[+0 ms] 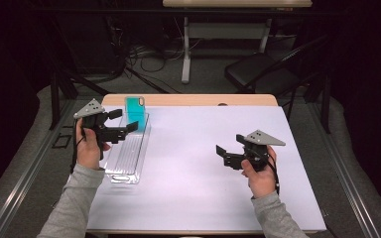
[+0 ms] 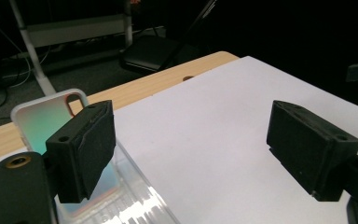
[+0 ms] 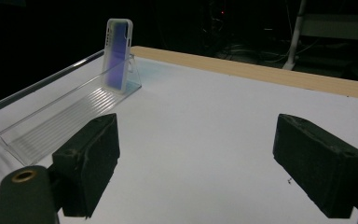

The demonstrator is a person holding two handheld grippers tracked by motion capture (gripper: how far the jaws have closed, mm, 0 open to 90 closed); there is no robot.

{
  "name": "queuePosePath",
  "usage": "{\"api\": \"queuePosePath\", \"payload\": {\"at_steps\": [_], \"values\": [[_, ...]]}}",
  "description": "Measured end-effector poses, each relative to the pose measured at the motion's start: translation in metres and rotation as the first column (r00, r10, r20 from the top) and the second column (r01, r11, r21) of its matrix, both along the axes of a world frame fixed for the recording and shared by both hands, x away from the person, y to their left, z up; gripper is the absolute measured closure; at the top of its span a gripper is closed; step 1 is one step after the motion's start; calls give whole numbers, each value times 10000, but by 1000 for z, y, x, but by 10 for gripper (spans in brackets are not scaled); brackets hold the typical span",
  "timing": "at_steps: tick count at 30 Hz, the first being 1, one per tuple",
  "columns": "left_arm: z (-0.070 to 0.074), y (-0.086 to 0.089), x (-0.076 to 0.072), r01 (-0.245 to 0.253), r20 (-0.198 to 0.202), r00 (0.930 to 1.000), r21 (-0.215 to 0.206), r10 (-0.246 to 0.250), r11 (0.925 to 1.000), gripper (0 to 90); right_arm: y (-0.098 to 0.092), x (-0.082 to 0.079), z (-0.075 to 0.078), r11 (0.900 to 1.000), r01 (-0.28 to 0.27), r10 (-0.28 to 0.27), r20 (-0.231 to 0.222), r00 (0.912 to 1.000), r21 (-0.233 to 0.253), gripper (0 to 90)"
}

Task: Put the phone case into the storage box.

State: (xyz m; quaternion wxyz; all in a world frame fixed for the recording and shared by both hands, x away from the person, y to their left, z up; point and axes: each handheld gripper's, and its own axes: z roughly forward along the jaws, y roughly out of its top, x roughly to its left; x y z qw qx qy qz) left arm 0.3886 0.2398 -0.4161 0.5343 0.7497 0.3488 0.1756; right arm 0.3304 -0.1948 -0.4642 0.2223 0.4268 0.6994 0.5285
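A teal phone case (image 1: pixel 135 111) stands upright at the far end of a clear plastic rack (image 1: pixel 129 153) on the left of the white table. In the left gripper view the phone case (image 2: pixel 39 121) shows behind the left jaw. My left gripper (image 1: pixel 124 124) hovers over the rack just in front of the case, open, with nothing between its jaws. My right gripper (image 1: pixel 223 152) is held open over the right middle of the table, empty. In the right gripper view the phone case (image 3: pixel 117 53) leans in the rack (image 3: pixel 51 116) far to the left.
The white table surface (image 1: pixel 198 148) has a wooden strip (image 1: pixel 188 100) along its far edge. Behind the table stand a black chair (image 1: pixel 260 72) and a desk leg (image 1: pixel 186 49) among floor cables.
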Motion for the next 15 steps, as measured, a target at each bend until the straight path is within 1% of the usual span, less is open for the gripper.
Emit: {"api": "queuePosePath", "payload": {"at_steps": [3,7,11,13,15], "values": [[-1,-4,-6,10,83,10000,49,-10,10000,153,-2,-1,3,9999,-22,22,9,10000,151,131],[-4,-7,-12,73,103,9999,-87,-72,9999,136,-4,-3,4,9992,-214,213,35,9998,330,89],[-9,-9,-18,242,26,9997,-115,-241,9996,131,-6,-4,5,9991,-275,274,23,9996,312,74],[-11,-10,-20,296,32,9996,-72,-296,9995,107,-6,-4,6,9993,-268,267,7,9996,259,64],[-14,-11,-21,254,73,9996,106,-255,9996,91,-7,-4,5,9994,-265,266,-15,9996,207,60]]}}
